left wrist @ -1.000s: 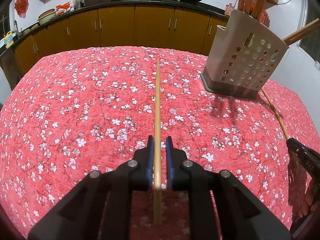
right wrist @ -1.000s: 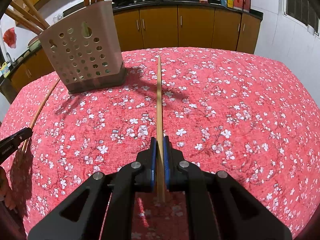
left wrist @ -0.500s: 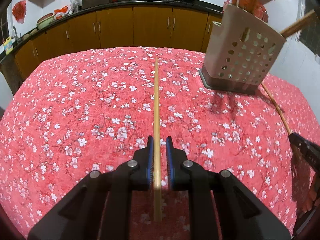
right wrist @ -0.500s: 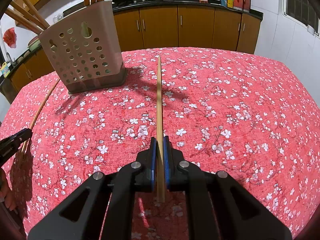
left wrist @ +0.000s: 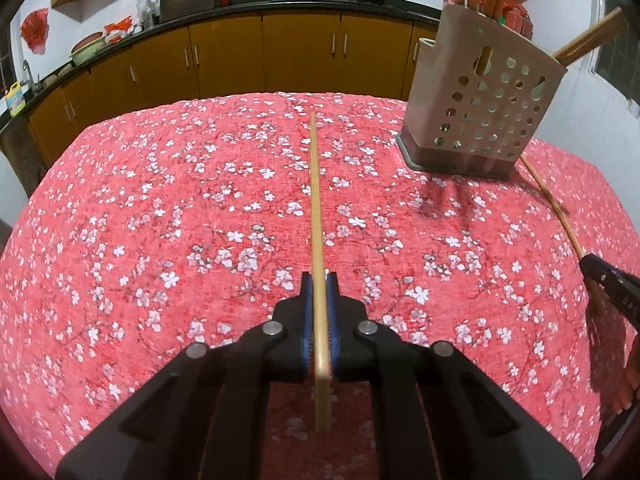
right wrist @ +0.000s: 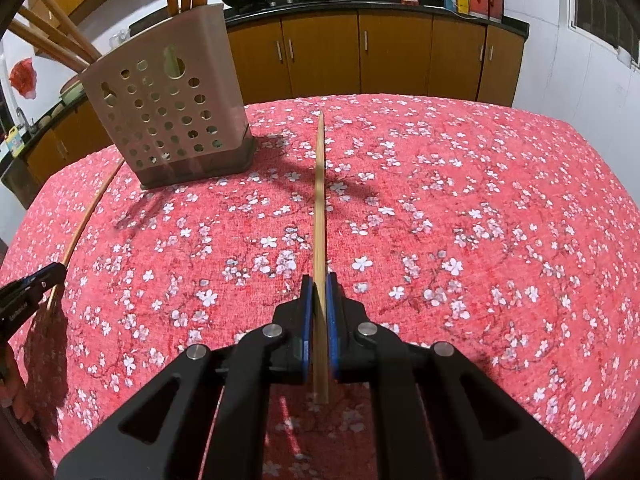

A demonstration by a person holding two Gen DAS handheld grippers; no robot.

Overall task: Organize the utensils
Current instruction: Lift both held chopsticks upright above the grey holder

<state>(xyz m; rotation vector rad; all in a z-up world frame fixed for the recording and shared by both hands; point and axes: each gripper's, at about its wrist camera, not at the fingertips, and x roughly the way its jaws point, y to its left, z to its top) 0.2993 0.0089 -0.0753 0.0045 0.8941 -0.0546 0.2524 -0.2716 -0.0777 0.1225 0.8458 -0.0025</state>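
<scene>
My left gripper [left wrist: 319, 280] is shut on a wooden chopstick [left wrist: 316, 200] that points straight ahead above the red floral tablecloth. My right gripper [right wrist: 319, 282] is shut on a second wooden chopstick [right wrist: 319, 192], also pointing forward. A beige perforated utensil holder [left wrist: 480, 108] stands upright at the far right of the left wrist view and at the far left of the right wrist view [right wrist: 168, 108]. Several wooden chopsticks stick out of its top. Each view shows the other gripper at its edge, the right one [left wrist: 612, 284] and the left one [right wrist: 28, 288], with its chopstick aimed toward the holder's base.
The table with the red floral tablecloth [left wrist: 160, 220] fills both views. Brown kitchen cabinets [right wrist: 360, 56] and a black counter with woks and bottles run behind it. A window is on the right wall [right wrist: 600, 8].
The left gripper has moved a little so the holder sits slightly higher and further right in its view. The right gripper has stayed nearly still. Both stay shut on their chopsticks.
</scene>
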